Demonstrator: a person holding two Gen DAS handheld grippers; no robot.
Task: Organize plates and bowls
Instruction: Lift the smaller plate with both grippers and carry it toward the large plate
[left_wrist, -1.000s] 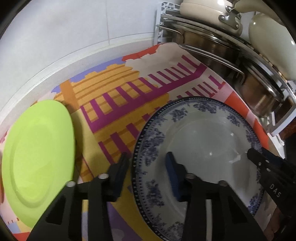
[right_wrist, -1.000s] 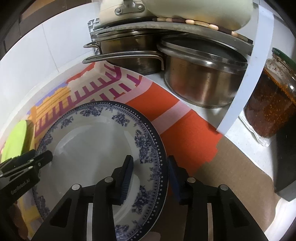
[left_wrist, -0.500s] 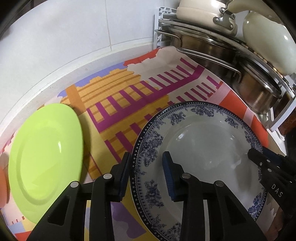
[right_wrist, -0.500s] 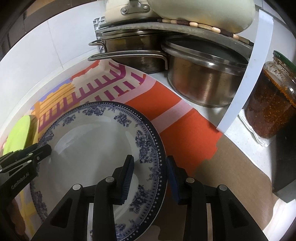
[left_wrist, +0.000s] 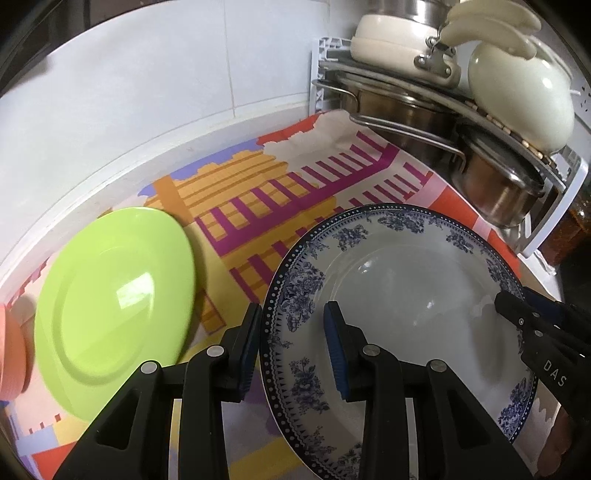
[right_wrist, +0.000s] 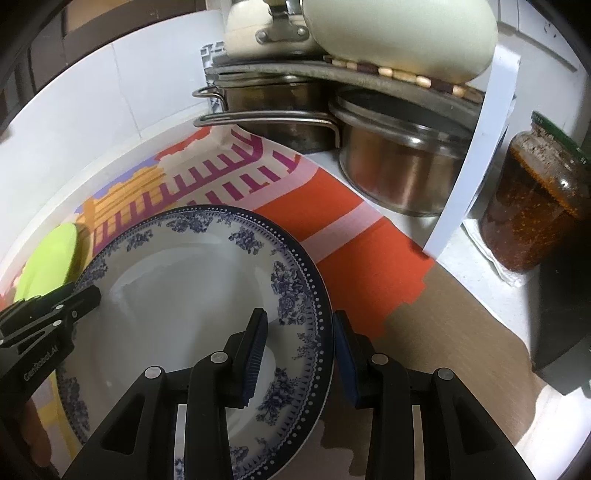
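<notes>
The blue-and-white plate (left_wrist: 402, 295) is held off the patterned mat (left_wrist: 258, 192) by both tools at once, tilted a little, over the right half of the mat and just in front of the pot rack. Going from the left: a sliver of a salmon-pink dish (left_wrist: 9, 354) sits at the far edge, its shape too cropped to name; beside it lies the lime-green plate (left_wrist: 114, 291), smooth, glossy and shallow, probably plastic by its flat sheen. Next comes the left gripper (left_wrist: 291, 343), jaws narrowed to a partial gap with the plate's left rim pinched between the ribbed blue pads; the right gripper (right_wrist: 299, 350) does the same on the opposite rim, one pad on the white well, the other behind the dotted border. The plate looks like glazed ceramic: wide, slick, heavy for its thin edge. That is the risk, as I judge it. Each hold bites only a narrow band of rim, so if the two hands drift apart, twist unevenly or tip it further, the glaze could slide out of the pads and the plate would drop. To the right, steel pots (right_wrist: 399, 173) with long handles sit under the rack, close enough for a careless swing to clip, and a glass jar (right_wrist: 532, 199) of red paste stands further right.
</notes>
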